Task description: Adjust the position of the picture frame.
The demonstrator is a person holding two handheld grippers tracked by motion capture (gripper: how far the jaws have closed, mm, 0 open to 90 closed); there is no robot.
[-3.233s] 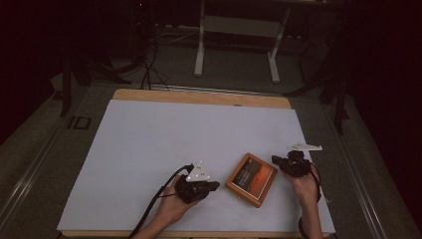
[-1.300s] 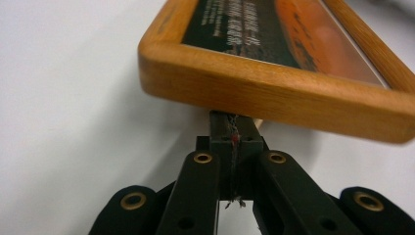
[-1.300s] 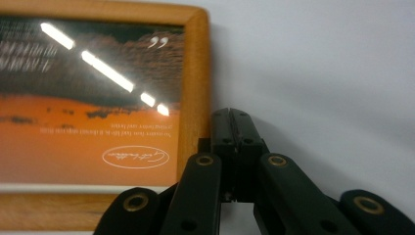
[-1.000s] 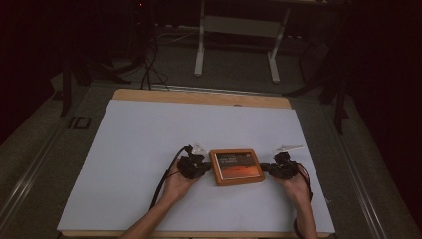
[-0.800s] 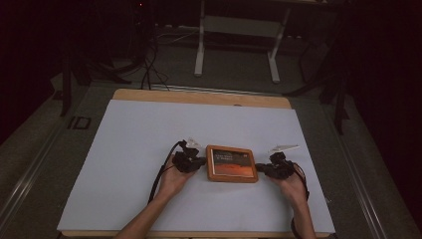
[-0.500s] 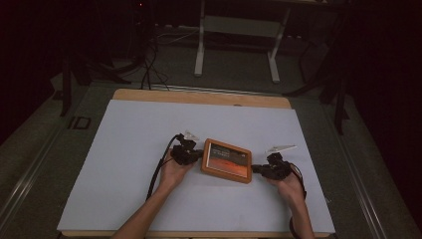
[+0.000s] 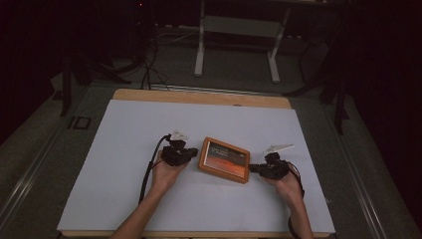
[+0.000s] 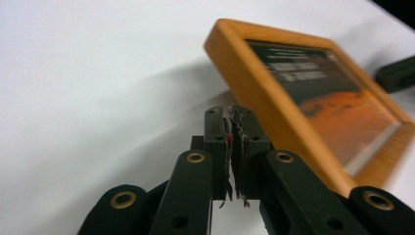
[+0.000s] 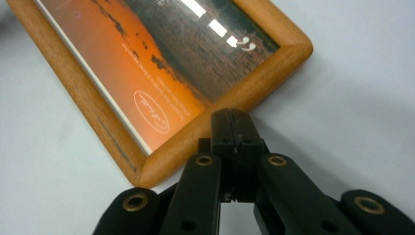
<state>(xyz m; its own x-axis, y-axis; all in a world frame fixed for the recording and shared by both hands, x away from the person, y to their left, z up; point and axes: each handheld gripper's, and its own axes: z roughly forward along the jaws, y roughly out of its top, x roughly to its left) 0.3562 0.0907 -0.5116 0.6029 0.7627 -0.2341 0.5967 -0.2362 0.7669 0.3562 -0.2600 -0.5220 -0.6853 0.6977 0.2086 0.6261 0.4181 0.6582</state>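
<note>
An orange wooden picture frame (image 7: 224,159) (image 8: 313,93) (image 9: 161,63) lies skewed on the white table cover (image 7: 149,124), with a shadow under its left edge. My left gripper (image 7: 193,152) (image 8: 230,115) sits just off that left edge. Its jaws have just been opening by a crack, are still almost together, and hold nothing. My right gripper (image 7: 253,168) (image 9: 230,116) is shut with nothing in it, and its tip rests against the frame's right-hand edge near a corner. A hand holds each gripper from below.
The wooden table edge (image 7: 199,97) runs along the far side of the cover. Beyond it stand the metal legs of a stand (image 7: 234,45), with cables (image 7: 149,69) on the dark floor. Each gripper trails a black cable toward the person.
The frame has slid left and a little away from the person and turned clockwise. Both grippers moved left with it, and the left one now sits slightly apart from the frame's edge.
</note>
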